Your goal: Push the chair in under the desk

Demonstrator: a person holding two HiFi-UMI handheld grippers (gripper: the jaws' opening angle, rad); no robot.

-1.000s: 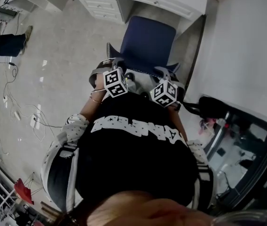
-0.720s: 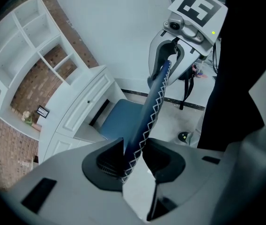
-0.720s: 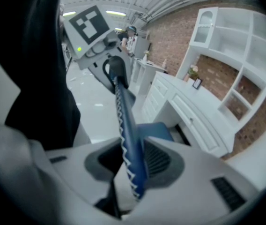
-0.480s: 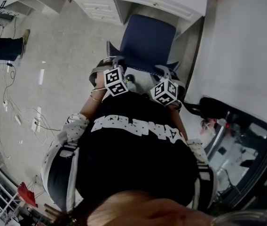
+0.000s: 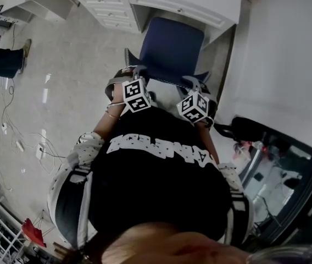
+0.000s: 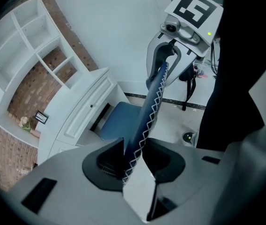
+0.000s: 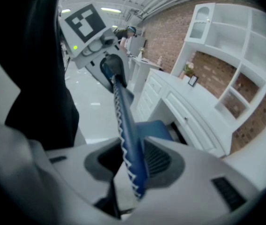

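Sitting in front of the desk, the chair has its seat's far edge at the kneehole and most of the seat out over the floor, so by my read it isn't home yet. Backrest top edge, blue with white zigzag stitching, runs crosswise between the hands. Left gripper is clamped on one end, right gripper on the other, so both are equally near. Desk lies straight ahead past the seat. Push level and even, or the chair likely yaws toward the wall.
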